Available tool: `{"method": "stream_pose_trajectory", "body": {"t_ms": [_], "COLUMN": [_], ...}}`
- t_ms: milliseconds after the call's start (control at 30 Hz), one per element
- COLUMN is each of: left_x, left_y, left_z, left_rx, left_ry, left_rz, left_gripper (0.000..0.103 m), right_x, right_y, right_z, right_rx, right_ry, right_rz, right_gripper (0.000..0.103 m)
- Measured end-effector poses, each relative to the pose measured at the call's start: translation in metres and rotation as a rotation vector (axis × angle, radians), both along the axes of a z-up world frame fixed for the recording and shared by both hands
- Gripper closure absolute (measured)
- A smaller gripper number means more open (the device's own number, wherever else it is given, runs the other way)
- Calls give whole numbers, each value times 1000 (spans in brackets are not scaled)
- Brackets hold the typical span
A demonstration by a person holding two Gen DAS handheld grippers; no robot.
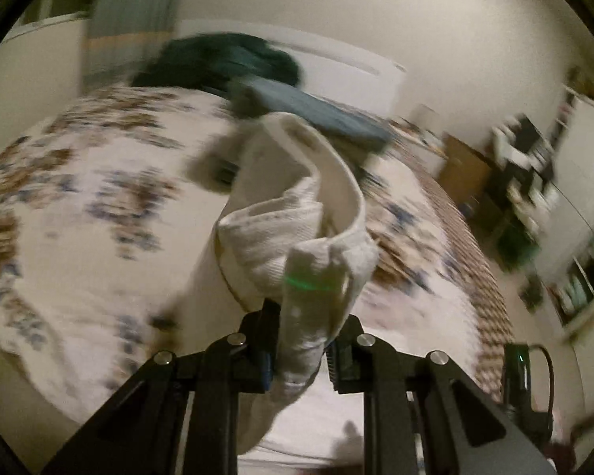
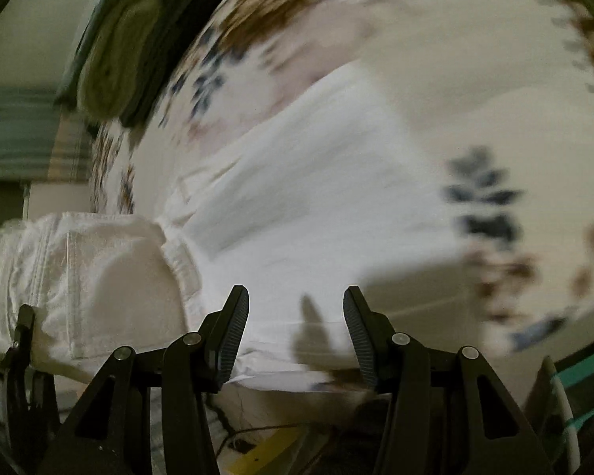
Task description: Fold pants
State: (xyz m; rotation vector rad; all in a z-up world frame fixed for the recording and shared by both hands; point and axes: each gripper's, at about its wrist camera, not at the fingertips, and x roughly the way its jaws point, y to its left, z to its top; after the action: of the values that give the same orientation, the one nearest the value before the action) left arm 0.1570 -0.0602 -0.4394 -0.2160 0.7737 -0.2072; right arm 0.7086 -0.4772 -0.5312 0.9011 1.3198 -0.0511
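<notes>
The white pants (image 1: 293, 213) hang bunched from my left gripper (image 1: 303, 340), which is shut on their waistband and holds them above the bed. In the right wrist view the pants (image 2: 297, 182) lie across the floral bedspread (image 2: 475, 79), waistband and back pocket at the left. My right gripper (image 2: 297, 336) is open and empty, just above the pants' near edge. The other gripper (image 2: 21, 340) shows at the far left, holding the waistband. Both views are blurred by motion.
The floral bedspread (image 1: 79, 198) covers the bed. Dark green clothing (image 1: 225, 59) and a folded blue-grey item (image 1: 316, 111) lie at the bed's far end. A desk with clutter (image 1: 526, 166) stands at the right. A green pillow (image 2: 122, 51) lies at upper left.
</notes>
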Motion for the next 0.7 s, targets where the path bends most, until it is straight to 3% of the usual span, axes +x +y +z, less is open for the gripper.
{"method": "stream_pose_trajectory", "body": {"t_ms": [200,300,400,467,533,600,700], "left_x": [0,4,10,9,7,3,6], "left_y": [-106,-133,-145,-146,-143,-132,-108], "left_z": [-65,-91,-94,-91,-87,-79,-61], "left_rx": [70,151,200,179,131,67,16], "left_ry": [115,171,233,284,325,350,358], "left_rz": [-210,-252,-257,-282,-313,-327,-315], "left_gripper": [87,86,81,69,39,20,17], "right_x": [-60,-86,-100,-99,-92,-76,-45], "right_y": [-85,-120,-142,-152,-155,-157,-153], "right_z": [-1,-3,-3,0,2,5,6], "right_rx": [-53,-84,-109,-122,-129,-95,-23], "right_ry": [44,72,89,87,69,28,-37], "right_rz": [-173,-230,-247,-228,-203,-183,-144], "right_gripper": [50,50,50,50,35,28,15]}}
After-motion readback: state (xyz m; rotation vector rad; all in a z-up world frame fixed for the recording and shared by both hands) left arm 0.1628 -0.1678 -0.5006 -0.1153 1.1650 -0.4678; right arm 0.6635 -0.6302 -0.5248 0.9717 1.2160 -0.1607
